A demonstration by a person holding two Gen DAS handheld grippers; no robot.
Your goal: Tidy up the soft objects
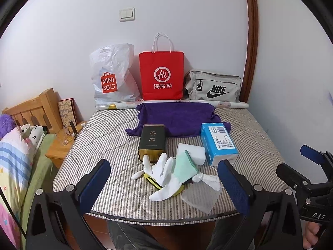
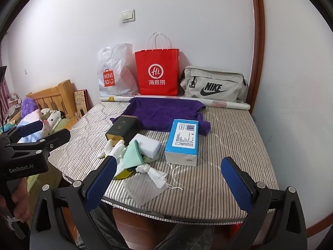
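Observation:
On the striped mattress point(image 1: 249, 143) lies a pile near the front edge: a white glove point(image 1: 164, 177), a mint-green cloth point(image 1: 185, 169), a crumpled white tissue point(image 1: 208, 180) and a clear plastic pouch point(image 1: 199, 200). Behind them sit a white sponge point(image 1: 192, 151), a blue tissue pack point(image 1: 219, 142), a dark tea box point(image 1: 153, 141) and a purple towel point(image 1: 177, 118). My left gripper point(image 1: 164, 181) hovers open before the pile. My right gripper point(image 2: 168, 179) is open too, just off the front edge; the tissue pack point(image 2: 183, 141) lies beyond it.
Against the wall stand a white Miniso bag point(image 1: 112, 77), a red paper bag point(image 1: 161, 75) and a grey Nike bag point(image 1: 214, 86), with a paper roll point(image 1: 231, 104) in front. A wooden bed frame point(image 1: 35, 110), nightstand and bedding sit left.

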